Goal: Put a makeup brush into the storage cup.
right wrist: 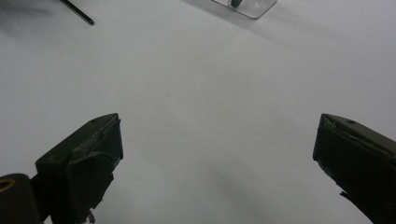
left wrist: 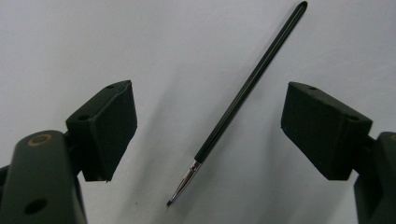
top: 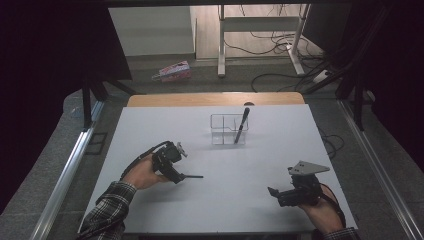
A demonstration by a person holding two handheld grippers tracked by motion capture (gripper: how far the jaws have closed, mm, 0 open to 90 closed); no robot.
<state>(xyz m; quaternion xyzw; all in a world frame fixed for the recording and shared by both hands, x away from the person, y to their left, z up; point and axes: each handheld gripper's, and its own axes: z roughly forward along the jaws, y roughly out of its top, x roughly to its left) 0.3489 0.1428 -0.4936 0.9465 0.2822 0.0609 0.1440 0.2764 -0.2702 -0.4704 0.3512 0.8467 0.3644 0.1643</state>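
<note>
The left tongs [top: 186, 176] sit over the left half of the white bench [top: 150, 130], about midway between its near and far edges, held in the person's left hand [top: 142, 173] with a plaid sleeve [top: 107, 210] behind it. In the left gripper view the two black pads [left wrist: 105, 128] stand wide apart, released, with a thin black brush [left wrist: 243, 95] lying flat on the bench between them. The brush touches neither pad; its metal ferrule and small dark tip point toward the camera, and its long tapering handle runs away toward the top right of that view. In the high view the handle of the brush pokes out from under the left tongs toward the middle of the bench.

The right tongs [top: 274, 192] rest near the bench's near right corner, in the person's right hand [top: 322, 212], with a grey three-cornered plate [top: 307, 167] on top. In the right gripper view their jaws are spread wide, released, with bare white bench between them.

A clear plastic holder [top: 225, 131] stands toward the far edge of the bench, a little right of centre. A dark pen-like tool [top: 242, 125] leans in its right compartment, tilted so its top points toward the far right corner. The holder is well apart from both tongs.
</note>
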